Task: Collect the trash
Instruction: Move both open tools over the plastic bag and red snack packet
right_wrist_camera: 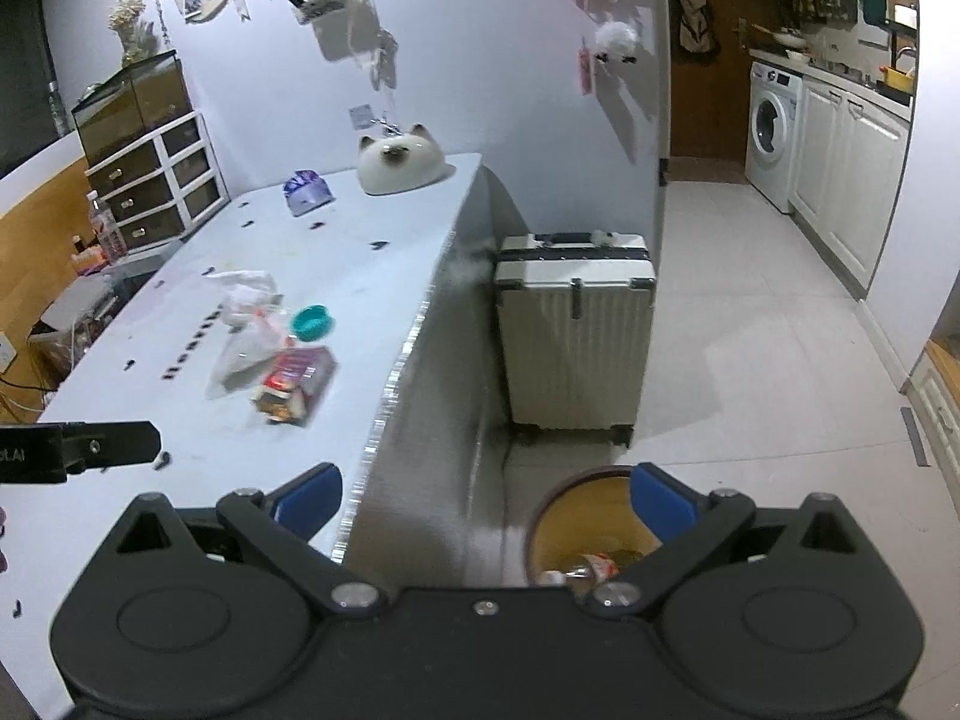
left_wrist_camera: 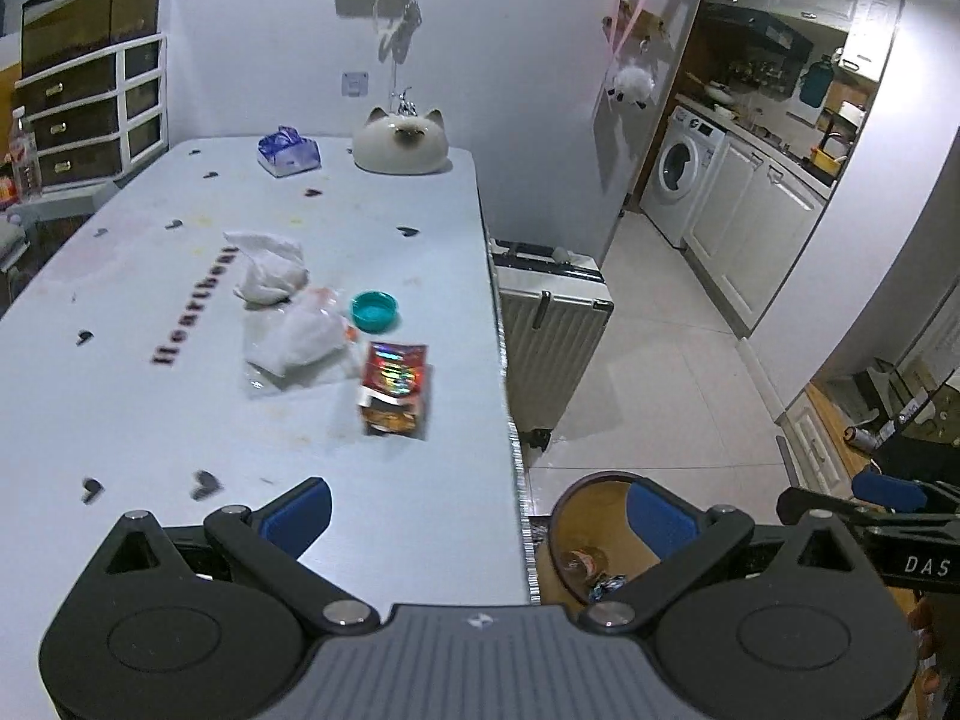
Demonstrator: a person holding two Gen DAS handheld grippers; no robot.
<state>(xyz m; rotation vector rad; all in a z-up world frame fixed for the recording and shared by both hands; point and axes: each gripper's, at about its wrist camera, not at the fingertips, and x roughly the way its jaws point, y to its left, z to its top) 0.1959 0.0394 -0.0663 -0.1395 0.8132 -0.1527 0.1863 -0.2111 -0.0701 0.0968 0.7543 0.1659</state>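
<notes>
On the white table point(left_wrist_camera: 150, 420) lie a shiny red snack packet point(left_wrist_camera: 395, 387), a crumpled clear plastic bag point(left_wrist_camera: 300, 336), a white crumpled tissue point(left_wrist_camera: 267, 267) and a teal bottle cap point(left_wrist_camera: 374, 308). The same pile shows in the right wrist view: packet point(right_wrist_camera: 294, 384), bag point(right_wrist_camera: 246, 348), cap point(right_wrist_camera: 312, 321). A round brown trash bin point(left_wrist_camera: 576, 546) with some trash inside stands on the floor beside the table's edge; it also shows in the right wrist view point(right_wrist_camera: 576, 522). My left gripper point(left_wrist_camera: 477, 510) is open and empty over the table edge. My right gripper point(right_wrist_camera: 486, 501) is open and empty above the bin.
A white cat-shaped ceramic point(left_wrist_camera: 401, 141) and a blue tissue pack point(left_wrist_camera: 288, 151) sit at the table's far end. A white suitcase point(right_wrist_camera: 573, 330) stands on the floor by the table. A drawer unit point(left_wrist_camera: 90, 114) is at far left. The kitchen with a washing machine point(left_wrist_camera: 684, 171) is far right.
</notes>
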